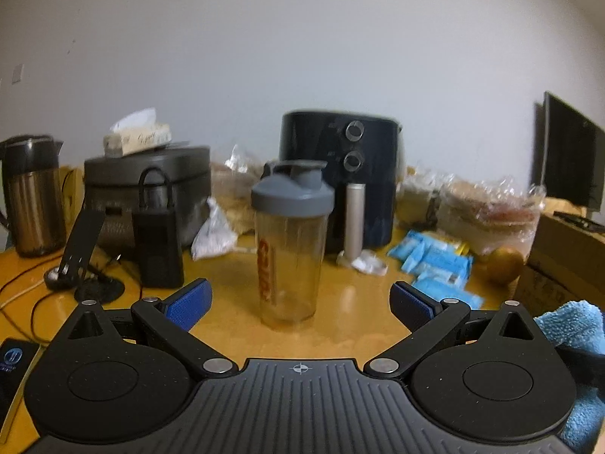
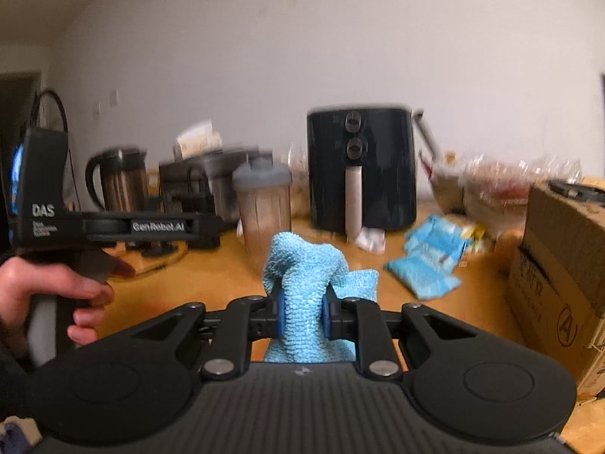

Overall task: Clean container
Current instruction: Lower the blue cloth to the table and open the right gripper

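The left gripper (image 1: 298, 299) stands wide open and holds nothing. The shaker bottle (image 1: 290, 242), clear with a grey lid, stands upright on the yellow table (image 1: 351, 325) straight ahead of it, just beyond the blue pads (image 1: 189, 300) and touching neither. The right gripper (image 2: 302, 312) is closed tight on a light blue cloth (image 2: 306, 276), which sticks up above its jaws. From this gripper the bottle is ahead and slightly to the left, in front of the black air fryer (image 2: 361, 166).

Two low wrist views facing the wall, sharing shaker bottle (image 1: 291, 242) and air fryer (image 2: 361, 168)
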A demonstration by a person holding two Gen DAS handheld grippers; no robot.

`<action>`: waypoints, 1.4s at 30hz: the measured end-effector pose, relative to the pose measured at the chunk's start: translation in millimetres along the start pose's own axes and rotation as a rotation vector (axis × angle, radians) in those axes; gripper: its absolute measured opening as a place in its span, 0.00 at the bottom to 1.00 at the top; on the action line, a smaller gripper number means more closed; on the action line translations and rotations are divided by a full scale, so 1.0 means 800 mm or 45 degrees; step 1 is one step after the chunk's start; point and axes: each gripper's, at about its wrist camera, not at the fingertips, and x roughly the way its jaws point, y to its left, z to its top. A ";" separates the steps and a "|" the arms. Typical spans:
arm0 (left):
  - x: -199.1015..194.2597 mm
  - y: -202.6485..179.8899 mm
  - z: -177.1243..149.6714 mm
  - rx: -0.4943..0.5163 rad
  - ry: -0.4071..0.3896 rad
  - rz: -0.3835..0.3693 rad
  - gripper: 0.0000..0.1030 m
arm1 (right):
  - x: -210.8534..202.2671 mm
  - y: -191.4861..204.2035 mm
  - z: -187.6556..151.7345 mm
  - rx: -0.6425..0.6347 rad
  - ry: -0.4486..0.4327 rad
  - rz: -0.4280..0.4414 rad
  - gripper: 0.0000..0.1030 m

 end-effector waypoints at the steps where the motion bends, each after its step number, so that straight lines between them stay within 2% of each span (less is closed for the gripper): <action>1: 0.003 0.001 0.001 -0.008 0.037 0.018 1.00 | 0.005 0.000 0.003 -0.008 0.030 0.000 0.13; 5: 0.014 0.005 0.002 -0.031 0.172 0.051 1.00 | 0.024 0.003 0.014 -0.059 0.150 -0.035 0.13; 9: 0.021 0.007 -0.004 -0.024 0.248 0.049 1.00 | 0.041 -0.002 0.027 -0.062 0.234 -0.068 0.13; 13: 0.028 0.005 -0.007 -0.015 0.329 0.040 1.00 | 0.066 -0.016 0.035 -0.040 0.358 -0.054 0.13; 21: 0.035 -0.004 -0.015 0.000 0.458 -0.022 1.00 | 0.118 -0.026 0.016 -0.015 0.611 -0.026 0.13; 41: 0.043 0.003 -0.020 -0.015 0.496 -0.014 1.00 | 0.122 -0.022 0.013 -0.023 0.649 -0.026 0.13; 42: 0.043 0.003 -0.020 -0.014 0.496 -0.013 1.00 | 0.122 -0.022 0.012 -0.022 0.649 -0.029 0.19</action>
